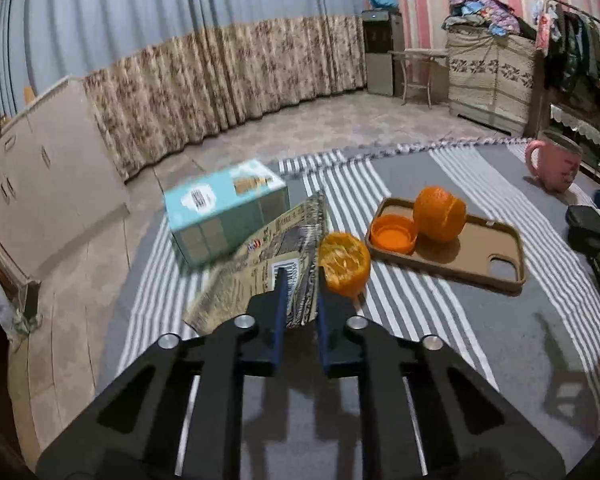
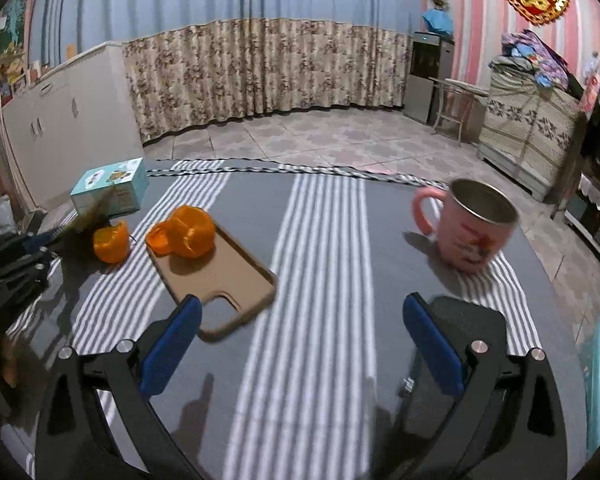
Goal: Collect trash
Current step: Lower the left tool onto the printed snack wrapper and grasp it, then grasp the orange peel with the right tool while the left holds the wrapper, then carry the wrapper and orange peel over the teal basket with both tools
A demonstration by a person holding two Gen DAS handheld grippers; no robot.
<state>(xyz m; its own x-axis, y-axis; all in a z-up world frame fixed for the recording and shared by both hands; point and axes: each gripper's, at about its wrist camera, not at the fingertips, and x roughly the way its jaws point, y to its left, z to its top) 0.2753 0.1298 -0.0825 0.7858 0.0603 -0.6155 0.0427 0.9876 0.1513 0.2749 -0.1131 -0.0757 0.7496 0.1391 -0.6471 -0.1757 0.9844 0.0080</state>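
A flattened paper wrapper, yellowish with printed text and a barcode, sticks up tilted from the table, its near edge pinched between the pads of the left claw. Just right of it, touching it, sits a hollowed orange peel, open side facing the wrapper. Farther right, two more peel pieces lie on a brown phone case: a rounded one and a shallow cup-shaped one, touching each other.

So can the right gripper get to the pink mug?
Probably yes. The right gripper has its jaws wide open and empty, and only bare tablecloth lies between it and the mug.
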